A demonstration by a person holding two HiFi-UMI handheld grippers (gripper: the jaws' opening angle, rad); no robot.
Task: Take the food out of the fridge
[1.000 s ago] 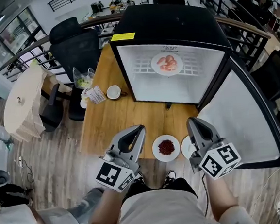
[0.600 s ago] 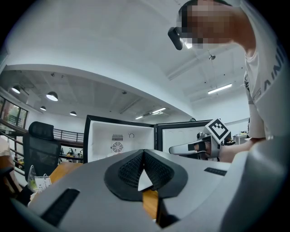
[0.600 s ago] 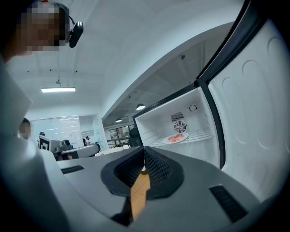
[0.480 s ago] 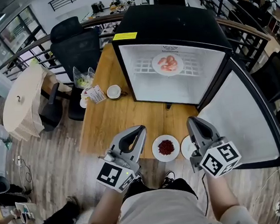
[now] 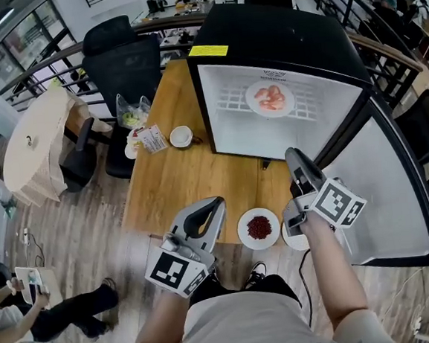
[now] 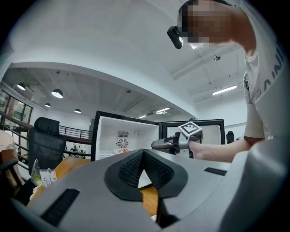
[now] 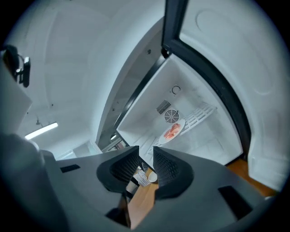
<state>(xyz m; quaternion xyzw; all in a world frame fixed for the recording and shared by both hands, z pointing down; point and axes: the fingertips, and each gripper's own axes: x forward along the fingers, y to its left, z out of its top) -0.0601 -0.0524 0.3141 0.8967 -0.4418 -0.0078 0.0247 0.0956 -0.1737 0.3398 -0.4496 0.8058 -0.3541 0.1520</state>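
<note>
Food: pink pieces on a white plate (image 5: 270,97), sitting on the wire shelf (image 5: 305,101) in the upper part of the fridge (image 5: 262,36). The right gripper view is showing the same plate (image 7: 172,132) on the shelf, just below the round fan grille (image 7: 171,117) on the back wall. Nothing is touching it.

The fridge is standing on the wooden table (image 5: 178,178) with its door (image 5: 384,189) swinging wide open to the person's right.

Right gripper (image 5: 295,160): it is hovering over the table in front of the fridge opening and pointing in towards it, well short of the plate. Its jaws (image 7: 146,156) are standing a narrow slit apart and gripping nothing; only the table and small things on it are showing through the gap.

Left gripper (image 5: 203,216): it is hanging low over the near table edge, well apart from the fridge. Its jaw tips (image 6: 143,154) are meeting, with nothing caught between them.

On the near edge of the table, a plate of red food (image 5: 258,228) is sitting between the two grippers, and a second white plate (image 5: 291,233) is lying just beside it, partly covered by the right gripper.

Left of the fridge, a small white bowl (image 5: 180,136), a printed packet (image 5: 148,139) and a clear bag with something green (image 5: 130,115) are sitting on the table. A black office chair (image 5: 127,63) is standing beyond that corner.
</note>
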